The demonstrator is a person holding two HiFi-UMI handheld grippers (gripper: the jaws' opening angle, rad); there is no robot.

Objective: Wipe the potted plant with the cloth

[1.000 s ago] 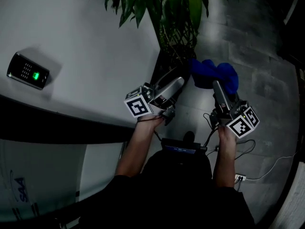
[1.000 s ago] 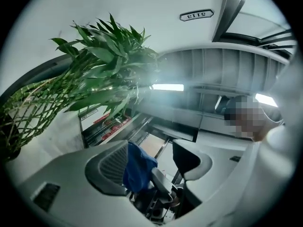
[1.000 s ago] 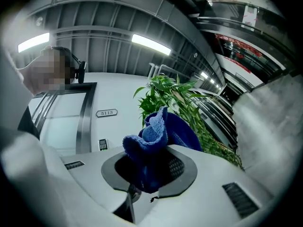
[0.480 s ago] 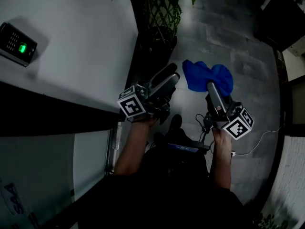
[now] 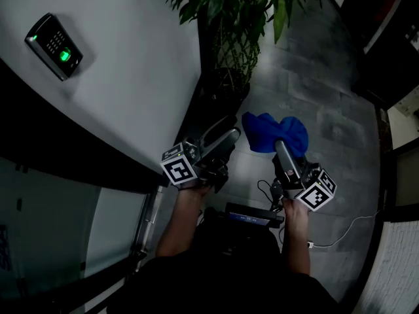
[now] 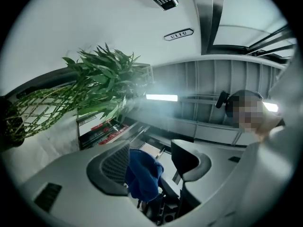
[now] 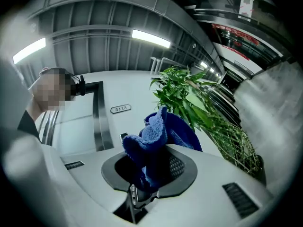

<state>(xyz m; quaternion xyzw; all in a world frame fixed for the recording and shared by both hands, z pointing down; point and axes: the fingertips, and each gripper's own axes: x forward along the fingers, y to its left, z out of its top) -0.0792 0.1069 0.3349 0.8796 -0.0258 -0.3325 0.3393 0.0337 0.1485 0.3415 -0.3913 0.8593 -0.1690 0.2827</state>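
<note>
Your right gripper (image 5: 279, 144) clenches cloth (image 5: 267, 131); left gripper (image 5: 227, 135) released, jaws just narrowing, empty. Plant (image 5: 229, 12) at 12 o'clock from cloth.

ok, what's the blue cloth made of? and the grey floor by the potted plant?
The crumpled blue cloth looks like soft microfibre or terry with a matte finish: nubby looped surface, stitched edge, limp folds. The grey tiled floor is probably stone or ceramic tile with a slight sheen: rectangular slabs, thin joint lines, mottled grain. The exact type can't be told.
</note>
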